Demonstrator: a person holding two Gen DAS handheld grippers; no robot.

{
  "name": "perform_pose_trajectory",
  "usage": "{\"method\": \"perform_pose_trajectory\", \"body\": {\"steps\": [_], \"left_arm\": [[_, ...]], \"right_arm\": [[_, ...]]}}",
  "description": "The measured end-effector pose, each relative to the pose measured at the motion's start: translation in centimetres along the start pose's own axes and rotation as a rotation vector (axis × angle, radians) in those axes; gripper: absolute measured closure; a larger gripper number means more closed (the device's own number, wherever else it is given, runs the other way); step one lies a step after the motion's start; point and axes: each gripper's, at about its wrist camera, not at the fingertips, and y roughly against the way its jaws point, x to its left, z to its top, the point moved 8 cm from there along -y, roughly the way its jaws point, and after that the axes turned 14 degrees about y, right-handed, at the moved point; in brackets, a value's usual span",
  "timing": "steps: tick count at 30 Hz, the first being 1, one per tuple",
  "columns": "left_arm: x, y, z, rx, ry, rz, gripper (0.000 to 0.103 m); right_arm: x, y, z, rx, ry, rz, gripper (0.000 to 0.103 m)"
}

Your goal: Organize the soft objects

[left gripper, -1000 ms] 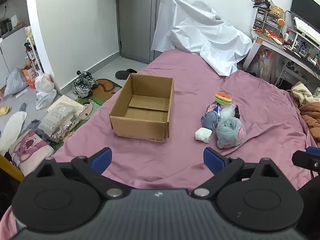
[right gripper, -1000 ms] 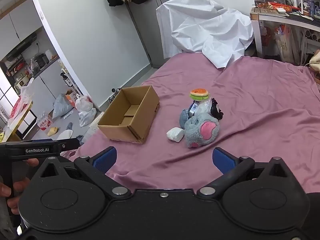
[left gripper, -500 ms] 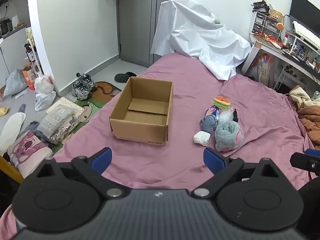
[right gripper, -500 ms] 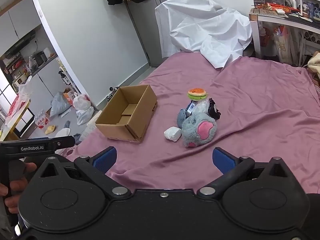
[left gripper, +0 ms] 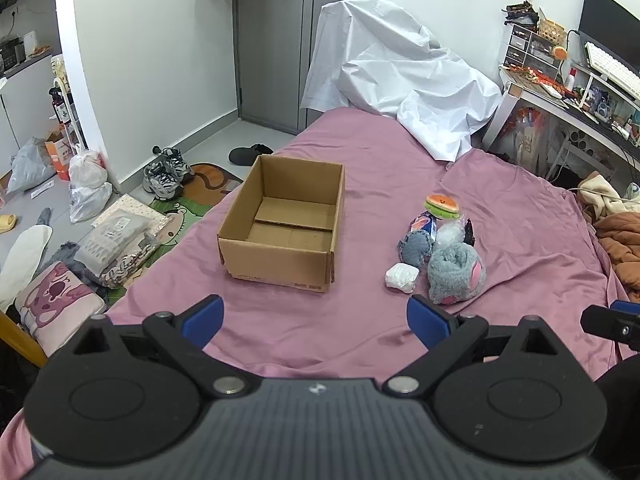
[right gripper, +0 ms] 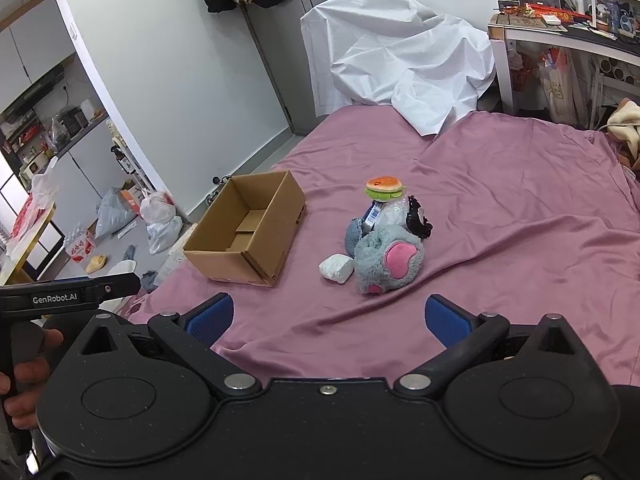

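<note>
An open, empty cardboard box (left gripper: 288, 224) (right gripper: 244, 232) sits on the purple bed sheet (left gripper: 360, 336). To its right lies a pile of soft things: a grey plush with pink patches (left gripper: 456, 276) (right gripper: 388, 260), a small white bundle (left gripper: 401, 277) (right gripper: 337, 268), a blue denim-like plush (left gripper: 416, 246), a clear bag (right gripper: 394, 214) and a burger plush (left gripper: 442, 205) (right gripper: 384, 187) on top. My left gripper (left gripper: 314, 320) is open and empty, low over the bed's near edge. My right gripper (right gripper: 328, 320) is open and empty, short of the pile.
A white sheet (left gripper: 400, 92) covers something at the bed's far end. A cluttered desk (left gripper: 568, 96) stands at the right. Shoes (left gripper: 166, 170), bags (left gripper: 86, 188) and cushions (left gripper: 56, 296) lie on the floor to the left of the bed. An orange blanket (left gripper: 620, 240) lies at the right edge.
Both grippers have drawn back and risen slightly, so the box and the pile look a little smaller and farther. Nothing on the bed has moved.
</note>
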Motion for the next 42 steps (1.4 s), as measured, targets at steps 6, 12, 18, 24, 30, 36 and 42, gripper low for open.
{"method": "perform_pose_trajectory", "body": {"steps": [6,12,18,24,30,36,42], "left_arm": [[-0.3,0.4,0.1,-0.005,-0.002,-0.003,0.006],[-0.7,0.9,0.2,-0.008,-0.01,-0.017,0.006],[-0.7,1.2,0.4,-0.007,-0.01,-0.023,0.006],[-0.7,1.2,0.5,-0.009,-0.009,-0.025,0.006],[-0.7,1.2,0.6,-0.007,-0.007,-0.024,0.006],[-0.9,1.0,0.9,-0.008,-0.005,-0.028,0.006],[-1.0,0.3,1.0,0.002,-0.003,-0.032,0.006]], "right_arm": [[0.0,0.2,0.1,-0.005,0.001,-0.004,0.0],[0.0,0.4,0.3,-0.007,0.007,-0.005,0.0],[0.2,0.6,0.6,-0.011,0.015,-0.008,0.0],[0.4,0.7,0.8,-0.011,0.025,-0.013,0.0],[0.3,0.5,0.9,-0.01,0.03,-0.009,0.0],[0.3,0.1,1.0,-0.003,0.032,-0.005,0.0],[0.2,-0.3,1.0,0.002,0.032,-0.003,0.0]]}}
